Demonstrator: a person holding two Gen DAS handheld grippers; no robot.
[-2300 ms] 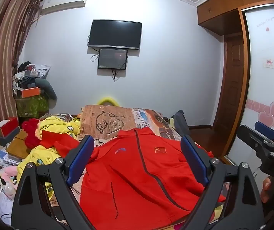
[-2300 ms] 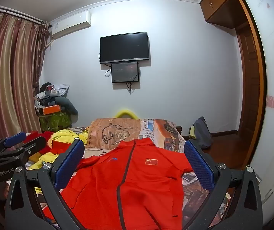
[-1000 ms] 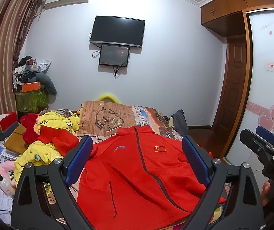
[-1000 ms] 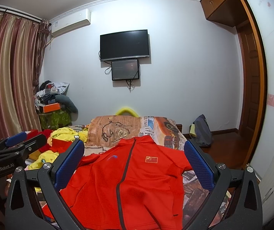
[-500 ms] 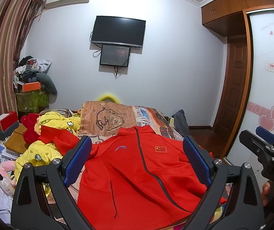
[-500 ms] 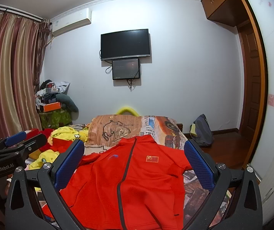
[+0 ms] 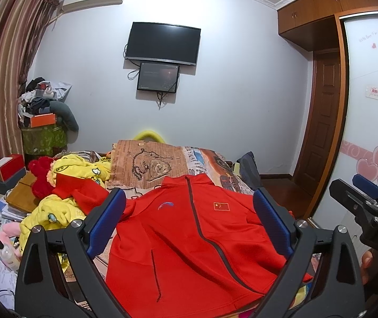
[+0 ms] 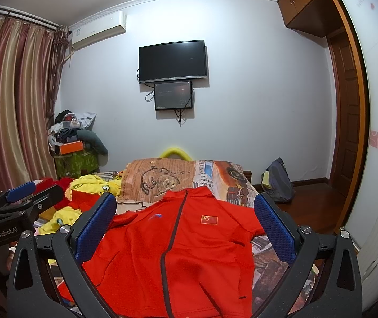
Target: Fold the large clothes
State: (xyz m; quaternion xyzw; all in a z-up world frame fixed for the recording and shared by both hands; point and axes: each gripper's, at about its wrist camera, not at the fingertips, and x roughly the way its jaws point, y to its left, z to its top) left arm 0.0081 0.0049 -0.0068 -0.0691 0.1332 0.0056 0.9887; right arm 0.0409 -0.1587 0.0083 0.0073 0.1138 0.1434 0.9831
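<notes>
- A red zip jacket (image 7: 189, 238) lies spread front-up on a bed (image 8: 162, 175), collar toward 12 o'clock.
- Left gripper (image 7: 189, 222) and right gripper (image 8: 186, 222) hover above it, jaws wide apart, holding nothing.

Black gripper (image 7: 187, 220) frames; blue pads (image 7: 106, 221); silver screws
</notes>
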